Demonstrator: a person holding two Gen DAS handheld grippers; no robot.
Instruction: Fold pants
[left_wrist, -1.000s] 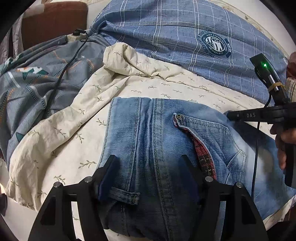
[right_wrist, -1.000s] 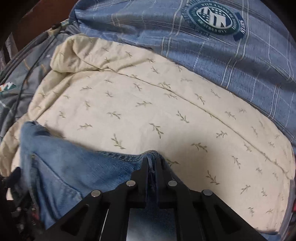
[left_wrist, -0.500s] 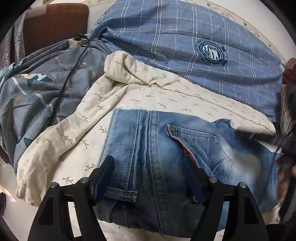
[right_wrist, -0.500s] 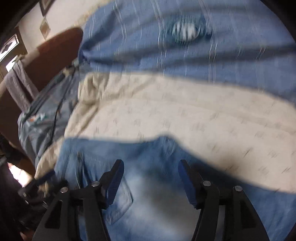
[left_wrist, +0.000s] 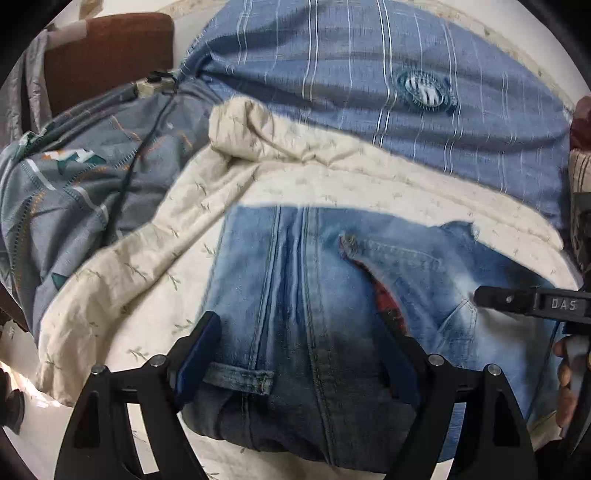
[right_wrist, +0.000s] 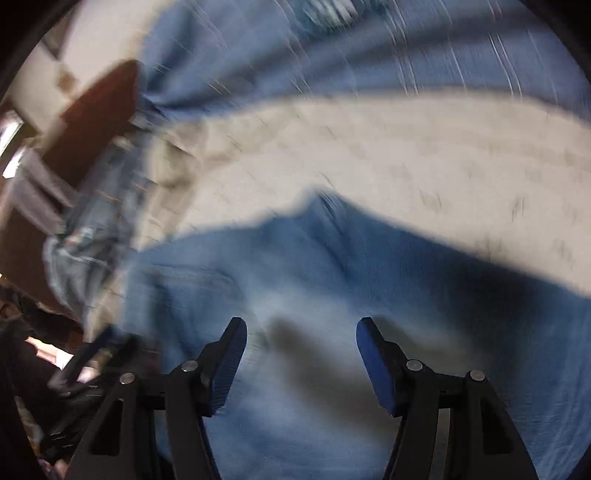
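Observation:
Folded blue jeans (left_wrist: 314, 295) lie on a cream leaf-print sheet (left_wrist: 147, 258), back pocket and belt loop facing up. My left gripper (left_wrist: 299, 354) is open, its fingers straddling the waistband end just above the denim. My right gripper (right_wrist: 301, 354) is open and empty above the jeans (right_wrist: 332, 295); that view is motion-blurred. The right gripper's black body (left_wrist: 532, 301) shows at the right edge of the left wrist view, over the jeans' right side.
A blue plaid pillow (left_wrist: 388, 85) lies behind the jeans. A grey patterned blanket (left_wrist: 74, 177) with a black cable (left_wrist: 140, 155) and power strip lies at the left. A brown headboard (left_wrist: 107, 55) stands at the far left.
My right gripper opened, let go of the jeans' edge and pulled back over the jeans. The left gripper backed away slightly and stayed open.

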